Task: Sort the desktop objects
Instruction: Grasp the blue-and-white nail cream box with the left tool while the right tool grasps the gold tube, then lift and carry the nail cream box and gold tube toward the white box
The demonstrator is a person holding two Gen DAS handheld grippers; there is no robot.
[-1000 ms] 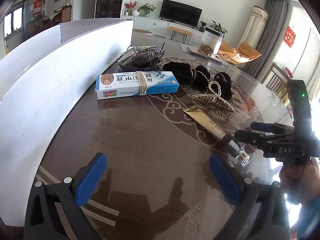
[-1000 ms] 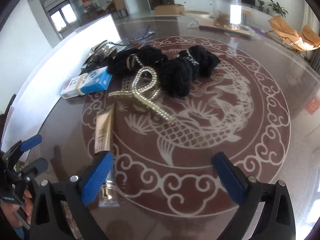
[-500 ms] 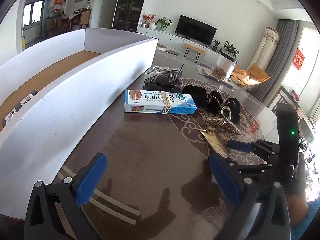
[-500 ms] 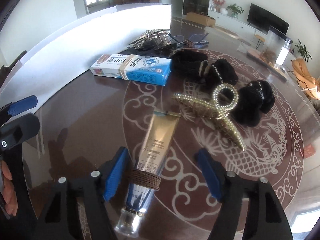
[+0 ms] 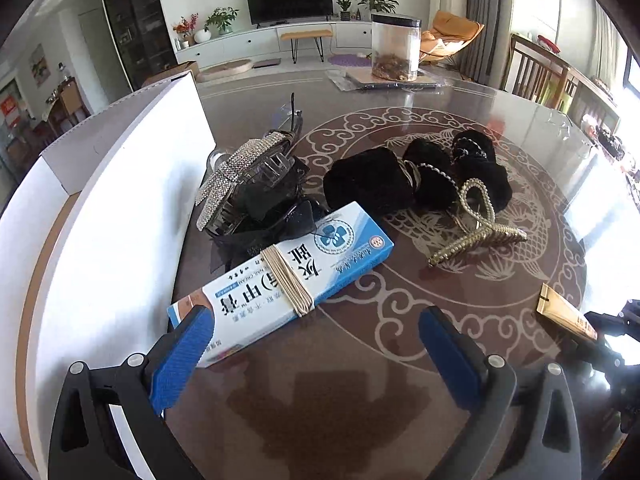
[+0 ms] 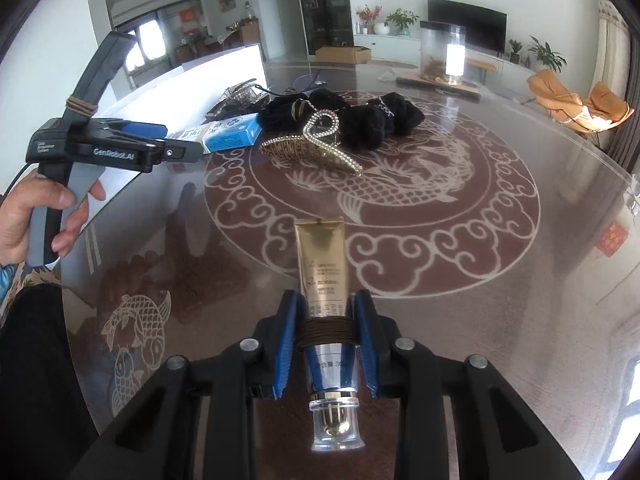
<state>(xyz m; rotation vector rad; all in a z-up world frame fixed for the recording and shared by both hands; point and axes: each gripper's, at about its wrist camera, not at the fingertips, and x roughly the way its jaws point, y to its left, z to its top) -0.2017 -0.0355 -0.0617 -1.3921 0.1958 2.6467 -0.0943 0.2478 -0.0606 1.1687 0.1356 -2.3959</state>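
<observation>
The right gripper point(image 6: 325, 344) points steeply down at the glass-topped table point(image 6: 500, 280), its blue pads point(image 6: 286, 344) clamped on the gold cream tube point(image 6: 322, 264), which lies lengthwise with its clear cap toward the camera. The left gripper point(image 5: 316, 348) is tilted down with jaws spread wide and empty; its left pad overlaps the near end of the blue-and-white box point(image 5: 280, 280) lying beside the white cardboard tray point(image 5: 100, 208). A bare hand point(image 6: 36, 216) grasps the left gripper's handle, seen side-on.
</observation>
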